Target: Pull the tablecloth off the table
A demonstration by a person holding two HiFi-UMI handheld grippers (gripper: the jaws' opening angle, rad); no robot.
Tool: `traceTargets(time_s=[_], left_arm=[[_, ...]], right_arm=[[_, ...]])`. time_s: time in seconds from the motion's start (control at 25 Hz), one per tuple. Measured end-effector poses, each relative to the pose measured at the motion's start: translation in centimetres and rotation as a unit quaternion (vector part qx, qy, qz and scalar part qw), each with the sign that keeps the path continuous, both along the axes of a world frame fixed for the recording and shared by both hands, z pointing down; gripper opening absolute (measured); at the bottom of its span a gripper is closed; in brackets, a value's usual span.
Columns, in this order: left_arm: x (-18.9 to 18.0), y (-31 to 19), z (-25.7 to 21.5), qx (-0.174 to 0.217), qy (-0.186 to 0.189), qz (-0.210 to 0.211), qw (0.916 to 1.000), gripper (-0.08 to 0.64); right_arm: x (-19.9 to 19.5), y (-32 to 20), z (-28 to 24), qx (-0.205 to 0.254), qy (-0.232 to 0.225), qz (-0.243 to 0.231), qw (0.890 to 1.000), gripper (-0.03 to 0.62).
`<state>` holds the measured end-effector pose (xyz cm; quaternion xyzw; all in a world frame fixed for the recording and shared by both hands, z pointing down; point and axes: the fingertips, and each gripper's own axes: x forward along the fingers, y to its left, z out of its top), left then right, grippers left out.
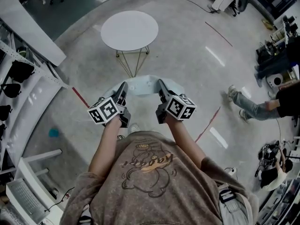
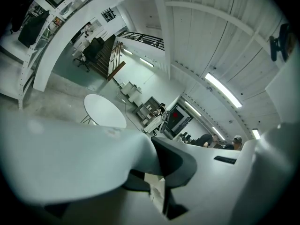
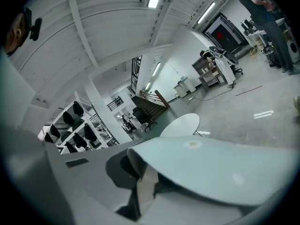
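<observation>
A pale tablecloth (image 1: 143,85) hangs stretched between my two grippers, in front of my chest and off the table. My left gripper (image 1: 124,86) is shut on its left edge and my right gripper (image 1: 161,85) is shut on its right edge. The round white table (image 1: 130,30) stands bare further ahead on thin wire legs. In the left gripper view the cloth (image 2: 70,158) folds over the shut left gripper (image 2: 157,191), with the table (image 2: 104,110) beyond. In the right gripper view the cloth (image 3: 220,168) drapes from the shut right gripper (image 3: 140,191), and the table (image 3: 180,124) shows behind it.
White shelving (image 1: 28,78) runs along the left side. A person (image 1: 255,108) sits on the floor at the right, near equipment. Red tape lines (image 1: 208,123) mark the grey floor. A keyboard (image 1: 23,198) lies at the lower left and a small teal object (image 1: 54,132) on the floor.
</observation>
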<state>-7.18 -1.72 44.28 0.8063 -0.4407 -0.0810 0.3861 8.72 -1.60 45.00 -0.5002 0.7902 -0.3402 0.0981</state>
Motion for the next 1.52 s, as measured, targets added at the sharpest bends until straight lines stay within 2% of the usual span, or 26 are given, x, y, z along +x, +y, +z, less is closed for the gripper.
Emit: traceTargets(time_s=[0.56, 1.52], left_arm=[[0.1, 0.2, 0.2, -0.005, 0.014, -0.003, 0.9999, 0.026], [-0.8, 1.1, -0.5, -0.01, 0.026, 0.0, 0.9996, 0.026]], right_arm=[[0.1, -0.2, -0.5, 0.009, -0.008, 0.004, 1.0, 0.017], [-0.7, 1.0, -0.4, -0.006, -0.018, 0.009, 1.0, 0.017]])
